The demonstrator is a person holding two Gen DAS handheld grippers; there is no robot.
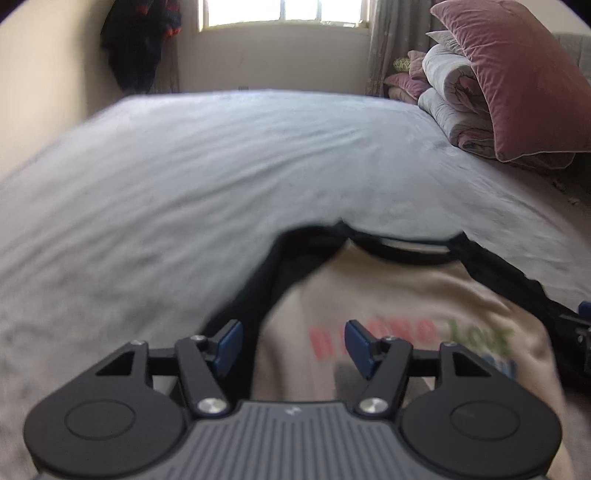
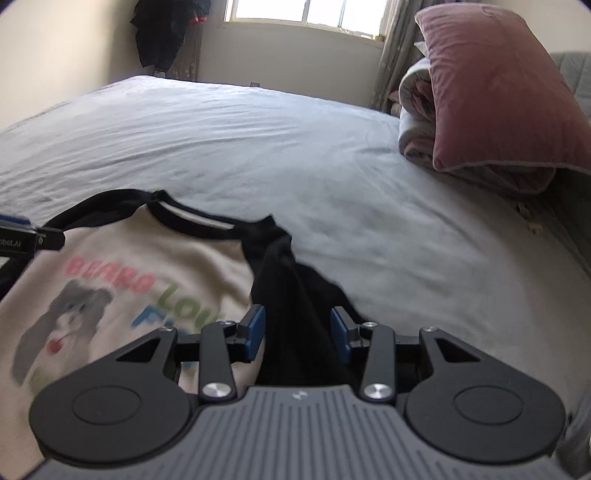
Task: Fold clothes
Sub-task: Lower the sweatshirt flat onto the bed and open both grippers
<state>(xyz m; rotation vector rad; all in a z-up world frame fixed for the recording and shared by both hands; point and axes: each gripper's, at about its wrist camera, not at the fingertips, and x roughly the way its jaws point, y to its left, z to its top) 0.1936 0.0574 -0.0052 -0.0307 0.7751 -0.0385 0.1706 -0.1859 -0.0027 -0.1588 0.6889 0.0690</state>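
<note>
A cream T-shirt point(image 1: 388, 291) with black collar, black sleeves and a printed bear with coloured letters lies front up on the bed. My left gripper point(image 1: 294, 347) hovers open over the shirt's left shoulder, nothing between its blue pads. In the right wrist view the same T-shirt point(image 2: 122, 266) lies at lower left. My right gripper point(image 2: 297, 332) stands open over the shirt's black right sleeve point(image 2: 291, 291), which shows in the gap between the fingers; the pads do not seem to press it. The left gripper's tip point(image 2: 22, 236) shows at the left edge.
A pale grey bed sheet point(image 1: 221, 166) stretches far beyond the shirt. A pink pillow point(image 2: 491, 92) leans on a folded quilt point(image 2: 417, 122) at the right. Dark clothes point(image 2: 166, 29) hang on the far wall next to a window.
</note>
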